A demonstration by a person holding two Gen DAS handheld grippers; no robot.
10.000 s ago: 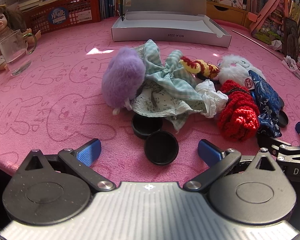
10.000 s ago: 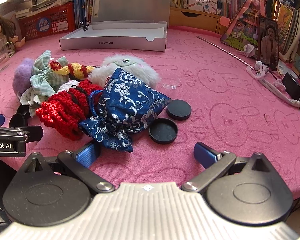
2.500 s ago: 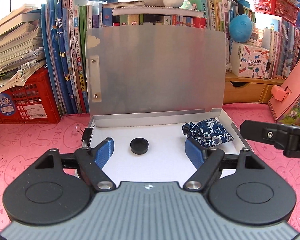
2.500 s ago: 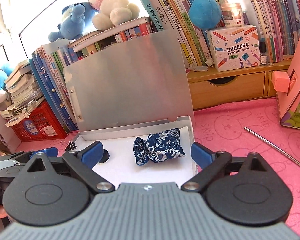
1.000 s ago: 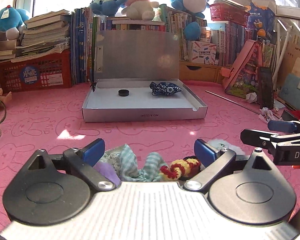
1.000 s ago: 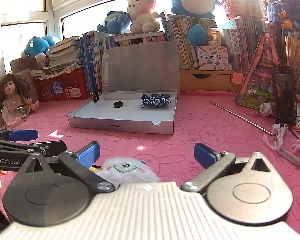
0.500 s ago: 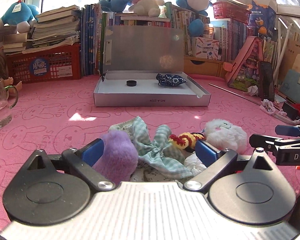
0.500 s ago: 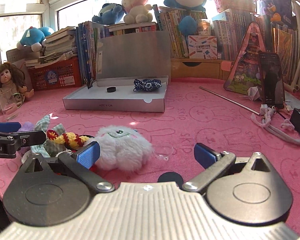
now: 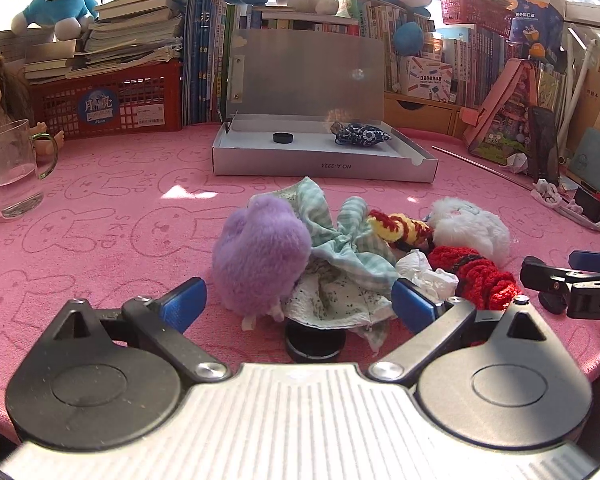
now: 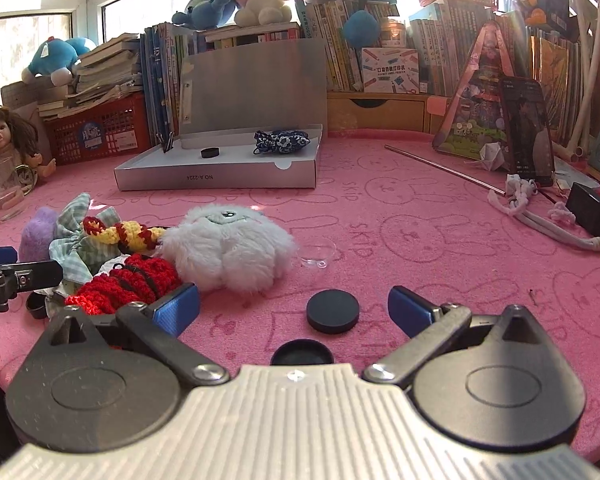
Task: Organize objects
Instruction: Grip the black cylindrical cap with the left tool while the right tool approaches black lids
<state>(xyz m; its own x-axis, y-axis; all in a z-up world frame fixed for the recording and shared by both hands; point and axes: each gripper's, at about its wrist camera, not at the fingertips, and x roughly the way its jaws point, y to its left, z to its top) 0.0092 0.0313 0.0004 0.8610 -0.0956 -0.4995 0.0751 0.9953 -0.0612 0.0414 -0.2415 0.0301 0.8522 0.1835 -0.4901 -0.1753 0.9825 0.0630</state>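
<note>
Left wrist view: left gripper (image 9: 296, 304), jaws spread and empty, over purple plush (image 9: 260, 260), checked cloth (image 9: 340, 236) and black cap (image 9: 315, 342). Grey box (image 9: 324, 166) beyond, long axis left-right, lid upright; holds black disc (image 9: 282, 137) and blue pouch (image 9: 360, 136).

Right wrist view: right gripper (image 10: 294, 306), jaws spread and empty, over black lid (image 10: 332, 311); white plush (image 10: 228, 248) and red knit (image 10: 128, 284) to the left.

Blk cap (image 9: 282, 137) & blue pouch (image 9: 360, 135) in box (image 9: 324, 166); toys heaped nearby.
</note>
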